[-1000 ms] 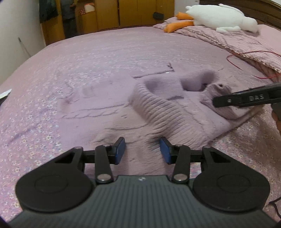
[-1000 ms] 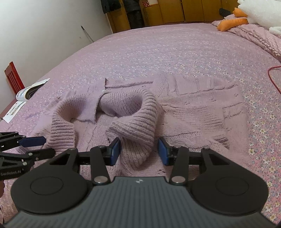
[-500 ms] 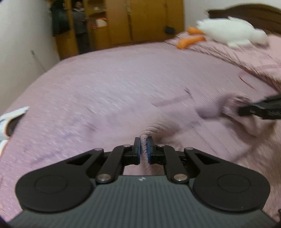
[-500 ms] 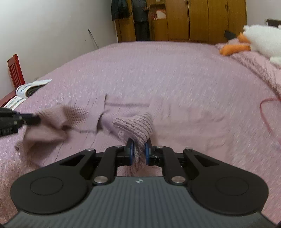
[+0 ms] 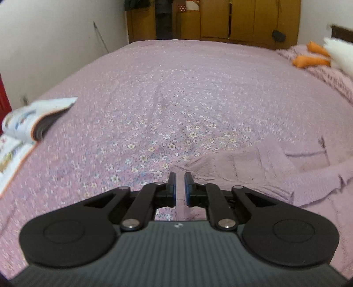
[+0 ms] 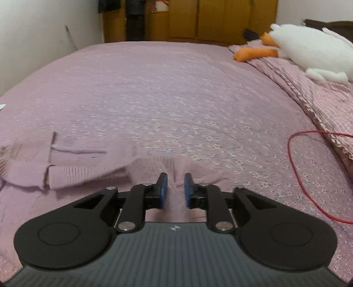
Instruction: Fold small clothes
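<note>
A lilac knitted sweater point(image 5: 260, 167) lies spread on the flowered pink bedspread point(image 5: 176, 88). In the left wrist view it stretches from my left gripper point(image 5: 178, 180) off to the right. The left jaws stand a narrow gap apart with nothing between them, just left of the sweater's edge. In the right wrist view the sweater point(image 6: 83, 167) lies to the left and under my right gripper point(image 6: 175, 181). The right jaws are slightly open over a rumpled ridge of knit, gripping nothing.
An open magazine point(image 5: 26, 123) lies on the bed's left edge. A white plush goose with orange feet point(image 6: 304, 48) rests on a folded pink blanket point(image 6: 320, 95) at the far right. A red cable point(image 6: 293, 154) loops on the right. Wooden wardrobes point(image 5: 231, 19) stand beyond.
Both grippers shut on parts of the sweater, carried them outward, left to the left and right to the right, then let go. The sweater now lies flatter and both jaws stand slightly apart.
</note>
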